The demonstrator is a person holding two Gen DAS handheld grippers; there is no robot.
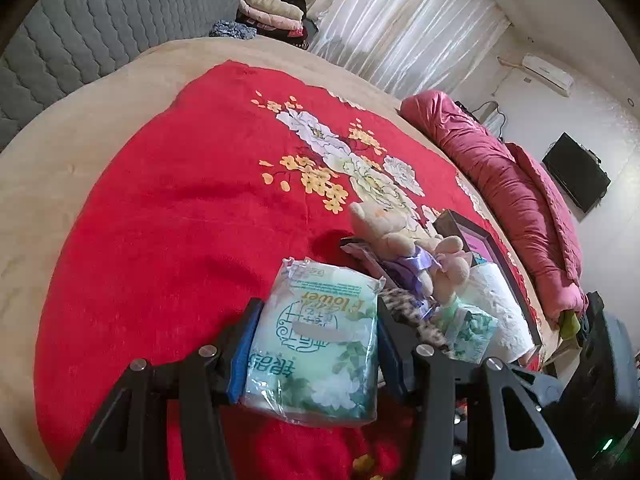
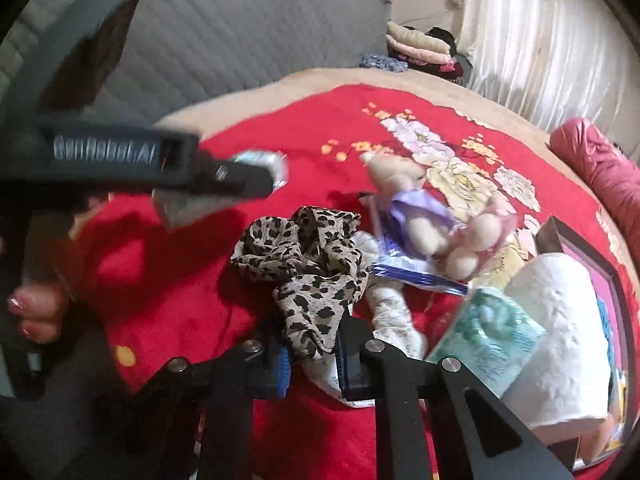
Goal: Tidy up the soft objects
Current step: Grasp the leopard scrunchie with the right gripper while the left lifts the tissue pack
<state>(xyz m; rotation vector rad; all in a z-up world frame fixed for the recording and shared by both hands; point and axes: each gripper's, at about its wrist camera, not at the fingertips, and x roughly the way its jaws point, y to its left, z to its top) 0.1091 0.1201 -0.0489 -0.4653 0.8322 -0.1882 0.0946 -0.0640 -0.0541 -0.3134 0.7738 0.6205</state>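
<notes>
My left gripper [image 1: 314, 340] is shut on a pale green tissue pack [image 1: 320, 352], with a blue pad pressing each side, just above the red floral blanket [image 1: 180, 200]. In the right wrist view that left gripper [image 2: 256, 180] reaches in from the left with the pack [image 2: 176, 208]. My right gripper [image 2: 312, 360] is shut on the near end of a leopard-print scarf [image 2: 304, 256] that lies crumpled on the blanket. Behind the scarf lie a beige teddy bear [image 2: 396, 176] in a purple dress, a small pink plush [image 2: 480, 236] and a white cloth [image 2: 392, 312].
At the right stand a toilet paper roll [image 2: 560, 340], a second green tissue pack [image 2: 492, 332] and a dark framed box [image 2: 592, 256]. A rolled crimson quilt [image 1: 512, 192] lines the bed's right edge. Folded clothes [image 1: 272, 12] are stacked at the far end. A person's hand [image 2: 36, 312] holds the left gripper.
</notes>
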